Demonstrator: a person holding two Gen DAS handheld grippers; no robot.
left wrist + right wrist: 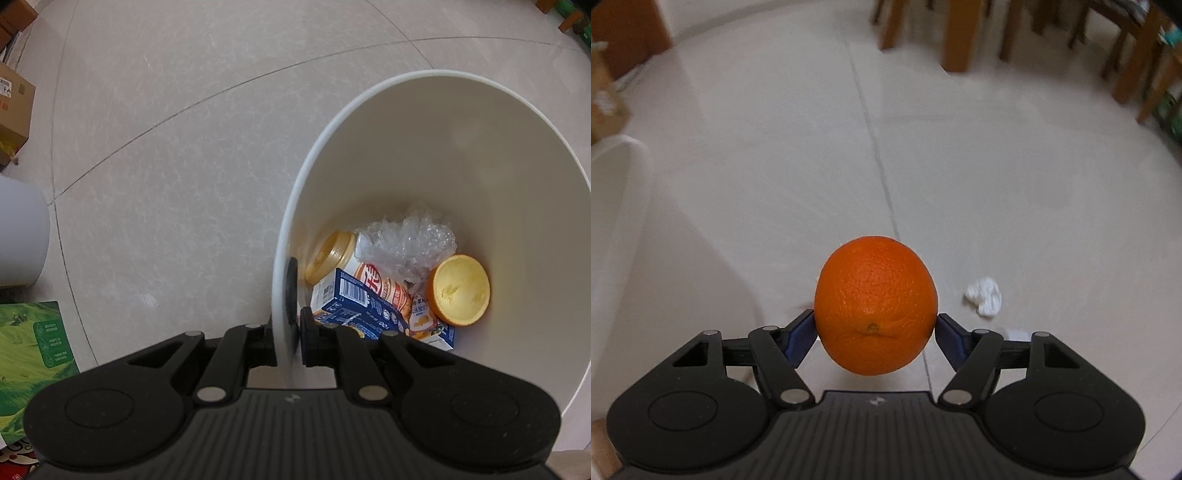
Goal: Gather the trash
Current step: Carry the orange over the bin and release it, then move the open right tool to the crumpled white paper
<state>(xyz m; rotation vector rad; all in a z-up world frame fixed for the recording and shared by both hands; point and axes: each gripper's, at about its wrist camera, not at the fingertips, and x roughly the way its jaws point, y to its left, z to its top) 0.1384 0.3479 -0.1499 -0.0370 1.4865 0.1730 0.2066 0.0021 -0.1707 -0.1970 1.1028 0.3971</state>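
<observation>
Right gripper [875,328] fingers pinch the orange [875,306]; left gripper [293,325] fingers clamp the bin rim [284,236]. Keep your squeeze steady, release only between bin walls.

Left tool [295,295] pinched shut (pointing down); right tool [875,326] clamped, half-spread.

The floor [184,110] is of pale tiles with thin dark joints. At its far left stands a brown cardboard box [14,107], and near left lies a green printed carton [33,354], with a white rounded object [18,236] between them. In the right wrist view, wooden chair legs [960,33] stand at the far side.
</observation>
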